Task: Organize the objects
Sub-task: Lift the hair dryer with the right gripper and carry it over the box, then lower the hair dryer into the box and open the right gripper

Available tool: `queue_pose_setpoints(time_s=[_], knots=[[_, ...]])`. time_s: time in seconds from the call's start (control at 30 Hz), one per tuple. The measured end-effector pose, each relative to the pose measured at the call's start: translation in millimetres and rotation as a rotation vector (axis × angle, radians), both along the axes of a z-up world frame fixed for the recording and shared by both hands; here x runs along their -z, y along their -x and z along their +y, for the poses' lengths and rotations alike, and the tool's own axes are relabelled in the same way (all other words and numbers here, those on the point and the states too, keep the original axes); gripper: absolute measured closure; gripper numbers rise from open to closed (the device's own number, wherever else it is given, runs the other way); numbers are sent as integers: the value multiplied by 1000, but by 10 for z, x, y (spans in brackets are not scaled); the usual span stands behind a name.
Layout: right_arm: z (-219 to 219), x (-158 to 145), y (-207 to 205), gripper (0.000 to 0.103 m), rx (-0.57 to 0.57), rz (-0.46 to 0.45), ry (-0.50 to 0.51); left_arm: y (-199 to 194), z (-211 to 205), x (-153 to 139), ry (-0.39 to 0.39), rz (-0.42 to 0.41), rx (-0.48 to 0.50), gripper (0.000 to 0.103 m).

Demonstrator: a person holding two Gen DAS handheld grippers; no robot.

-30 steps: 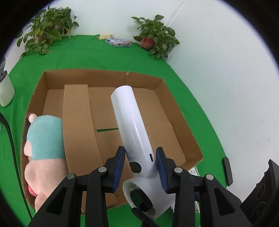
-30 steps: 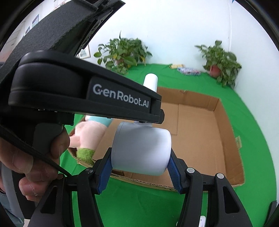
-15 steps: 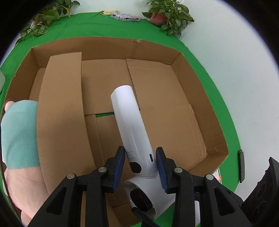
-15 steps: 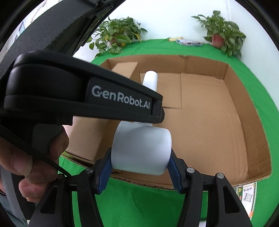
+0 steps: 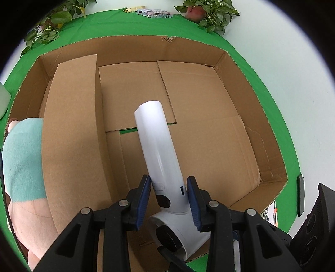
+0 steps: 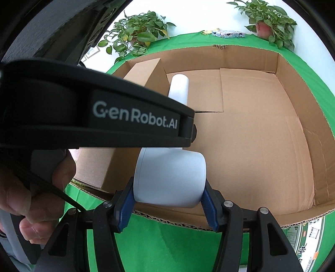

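Observation:
A white hair dryer (image 5: 159, 154) is held by both grippers over an open cardboard box (image 5: 209, 50). My left gripper (image 5: 168, 199) is shut on its handle near the buttons. My right gripper (image 6: 168, 204) is shut on its round barrel (image 6: 170, 177); the handle tip (image 6: 179, 87) shows past the left gripper's black body (image 6: 94, 117). The dryer hangs above the box floor, near the front wall. A pink and teal plush toy (image 5: 23, 159) lies at the box's left side.
A loose cardboard flap (image 5: 73, 129) stands tilted inside the box beside the plush. Green cloth (image 6: 167, 240) covers the table. Potted plants (image 6: 136, 35) and small packages (image 5: 153, 13) stand at the back. A black device (image 5: 314, 226) lies right of the box.
Both grippers have carried the hair dryer forward and down over the box. The box now fills both views and the dryer is lower inside it.

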State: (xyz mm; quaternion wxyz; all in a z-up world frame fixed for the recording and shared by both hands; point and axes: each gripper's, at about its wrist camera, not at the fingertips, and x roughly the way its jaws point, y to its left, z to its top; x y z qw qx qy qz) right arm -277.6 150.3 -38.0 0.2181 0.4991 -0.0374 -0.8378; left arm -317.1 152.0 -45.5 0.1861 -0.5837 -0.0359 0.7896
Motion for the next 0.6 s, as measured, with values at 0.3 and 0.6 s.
queue_pose_setpoints(time_s=[0.3, 0.6], knots=[[-14, -45, 79, 44, -14, -30, -5, 21, -54, -55, -17, 3, -23, 68], [109, -208, 163, 41, -19, -38, 45, -231, -450, -477, -42, 126, -60, 68]])
